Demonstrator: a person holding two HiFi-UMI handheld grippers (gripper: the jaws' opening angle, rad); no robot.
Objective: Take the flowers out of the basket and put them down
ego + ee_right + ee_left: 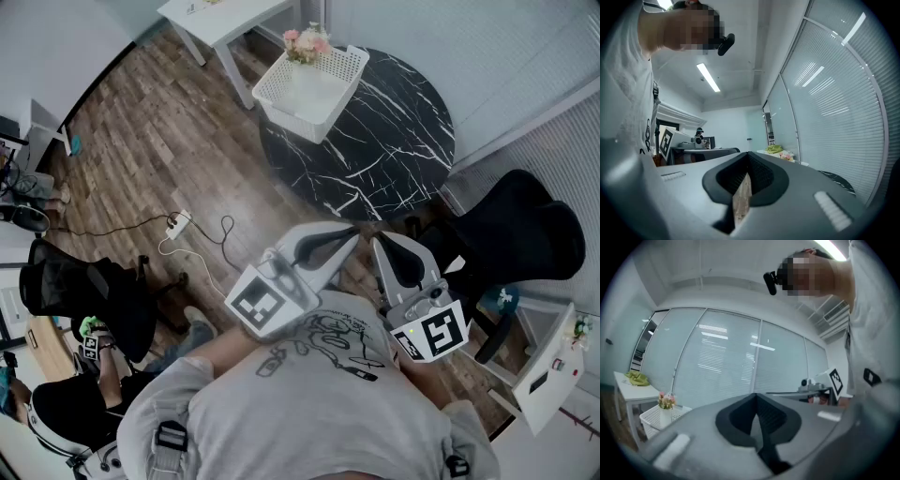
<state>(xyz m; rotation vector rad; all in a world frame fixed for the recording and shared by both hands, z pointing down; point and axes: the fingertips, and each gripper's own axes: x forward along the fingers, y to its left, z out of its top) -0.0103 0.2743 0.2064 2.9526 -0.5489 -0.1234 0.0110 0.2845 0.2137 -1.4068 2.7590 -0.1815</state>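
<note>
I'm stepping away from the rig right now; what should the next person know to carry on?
Left gripper: shut, empty, held level near the body.
Right gripper: shut, empty, level beside it.
The flowers sit in the far corner of the white basket, which is on the black round table ahead.
Done: nothing; the flowers are not out yet.
Left to do: reach in, lift the flowers out, set them down.

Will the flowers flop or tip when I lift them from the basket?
Probably top-heavy: the flowers stand upright in a corner of the basket, blooms bunched on top. They seem to sit in a slim white holder, so likely stiff, yet apt to tip when set down.
</note>
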